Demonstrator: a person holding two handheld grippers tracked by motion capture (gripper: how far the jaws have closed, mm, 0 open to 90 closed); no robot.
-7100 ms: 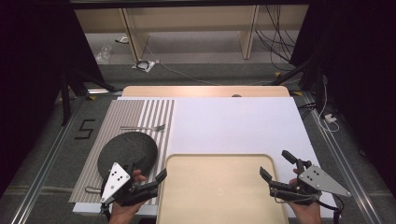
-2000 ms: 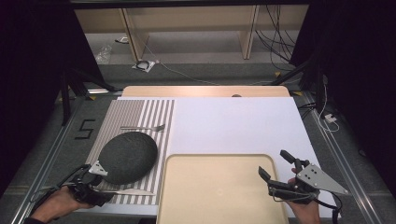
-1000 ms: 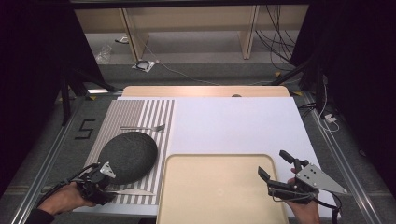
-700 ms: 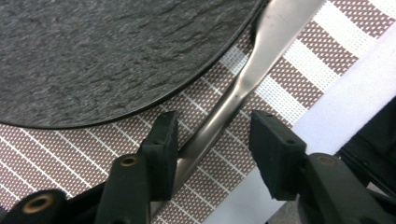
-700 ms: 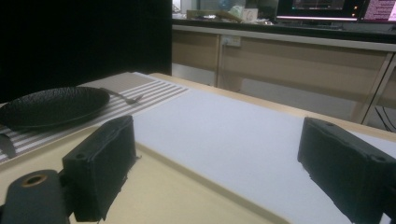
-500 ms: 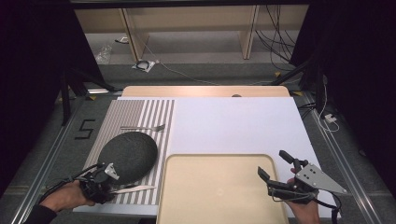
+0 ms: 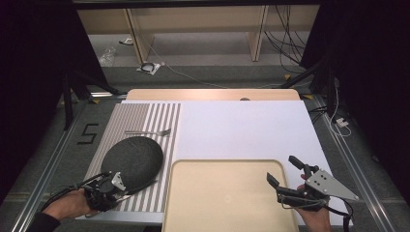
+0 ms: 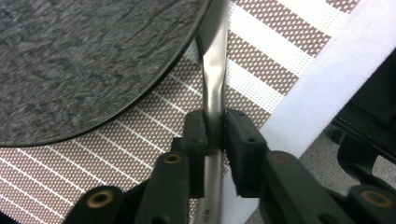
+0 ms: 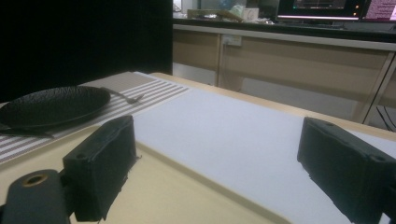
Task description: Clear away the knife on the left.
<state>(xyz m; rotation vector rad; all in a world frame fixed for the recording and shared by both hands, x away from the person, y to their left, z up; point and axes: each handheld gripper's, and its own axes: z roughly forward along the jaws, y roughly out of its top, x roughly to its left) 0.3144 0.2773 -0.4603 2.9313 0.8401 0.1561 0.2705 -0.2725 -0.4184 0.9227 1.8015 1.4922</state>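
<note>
Your left gripper (image 8: 215, 133), jaws just closing, pinches the flat steel utensil handle (image 8: 214, 88) beside the round dark slate plate (image 8: 84, 60); your right gripper (image 9: 219, 163) stands spread.

Left gripper (image 7: 112, 191) at dark plate (image 7: 133, 157) edge on striped mat (image 7: 145, 121); right gripper (image 7: 290, 176) over tan tray (image 7: 227, 198), jaws apart.

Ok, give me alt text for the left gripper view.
The left gripper has its two black jaws closed on the handle of a metal utensil, which runs under the rim of a dark slate-textured plate. Both lie on a brown-and-white striped placemat near its white edge.
</note>
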